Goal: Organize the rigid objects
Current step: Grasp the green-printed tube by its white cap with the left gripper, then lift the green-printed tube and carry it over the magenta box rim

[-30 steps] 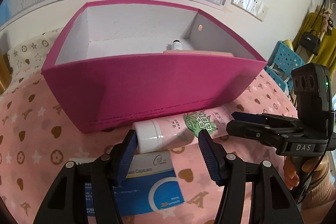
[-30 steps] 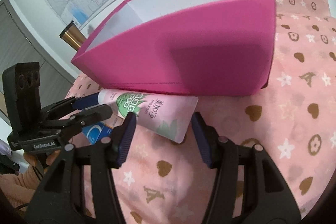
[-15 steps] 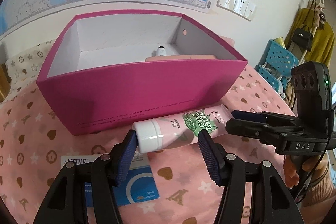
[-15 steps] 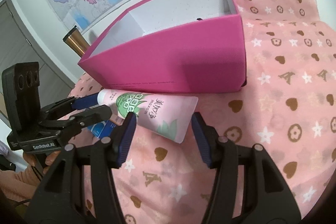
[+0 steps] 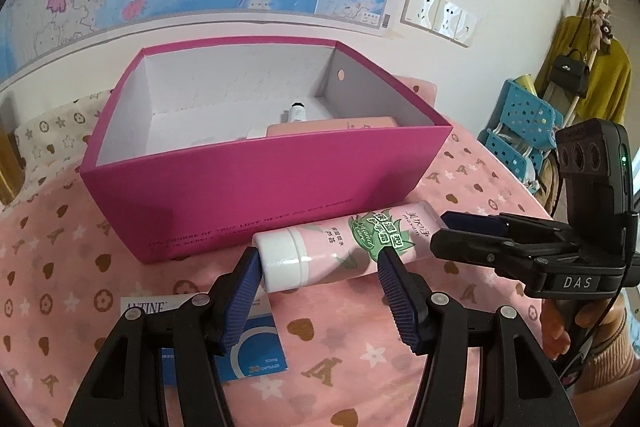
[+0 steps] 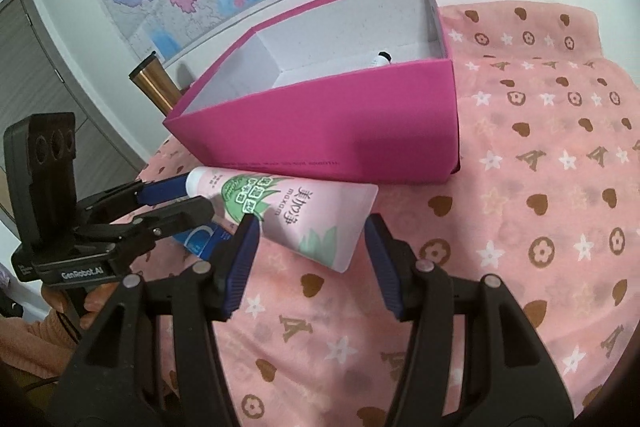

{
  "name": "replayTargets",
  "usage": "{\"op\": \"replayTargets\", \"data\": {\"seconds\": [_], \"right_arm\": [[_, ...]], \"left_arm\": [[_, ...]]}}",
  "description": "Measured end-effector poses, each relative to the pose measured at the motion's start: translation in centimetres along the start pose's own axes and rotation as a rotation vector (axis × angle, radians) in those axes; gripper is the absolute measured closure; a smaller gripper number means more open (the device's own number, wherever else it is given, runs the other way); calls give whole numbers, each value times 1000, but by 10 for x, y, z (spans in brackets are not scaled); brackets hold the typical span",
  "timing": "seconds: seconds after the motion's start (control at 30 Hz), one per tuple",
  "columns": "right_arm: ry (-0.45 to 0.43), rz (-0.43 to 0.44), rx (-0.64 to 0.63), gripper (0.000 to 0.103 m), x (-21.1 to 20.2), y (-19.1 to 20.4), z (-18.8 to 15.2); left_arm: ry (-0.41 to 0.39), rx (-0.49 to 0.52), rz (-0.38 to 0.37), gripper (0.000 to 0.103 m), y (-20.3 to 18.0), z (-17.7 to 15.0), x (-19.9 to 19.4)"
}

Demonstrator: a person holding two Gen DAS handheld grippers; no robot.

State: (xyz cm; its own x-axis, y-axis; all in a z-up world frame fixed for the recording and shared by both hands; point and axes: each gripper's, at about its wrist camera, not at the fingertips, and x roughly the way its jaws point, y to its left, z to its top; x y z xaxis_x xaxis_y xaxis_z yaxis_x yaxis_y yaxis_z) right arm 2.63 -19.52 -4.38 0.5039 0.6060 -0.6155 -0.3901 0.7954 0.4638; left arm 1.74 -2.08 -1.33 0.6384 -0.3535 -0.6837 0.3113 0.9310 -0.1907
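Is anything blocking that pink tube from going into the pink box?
Only the box's near wall stands between it and the tube, held off the cloth by both grippers. The box is open-topped, with bare floor inside.

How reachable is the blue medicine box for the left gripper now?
Probably not yet: the left gripper is shut on the pink tube, shared with the right gripper; the blue box lies uncovered beneath.
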Motion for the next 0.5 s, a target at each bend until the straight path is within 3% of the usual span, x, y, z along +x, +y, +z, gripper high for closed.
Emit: {"op": "replayTargets", "data": {"seconds": [0.5], "right_arm": [[-18, 6, -10, 46, -9, 2, 1]], "left_arm": [[-20, 1, -6, 43, -4, 1, -7]]}}
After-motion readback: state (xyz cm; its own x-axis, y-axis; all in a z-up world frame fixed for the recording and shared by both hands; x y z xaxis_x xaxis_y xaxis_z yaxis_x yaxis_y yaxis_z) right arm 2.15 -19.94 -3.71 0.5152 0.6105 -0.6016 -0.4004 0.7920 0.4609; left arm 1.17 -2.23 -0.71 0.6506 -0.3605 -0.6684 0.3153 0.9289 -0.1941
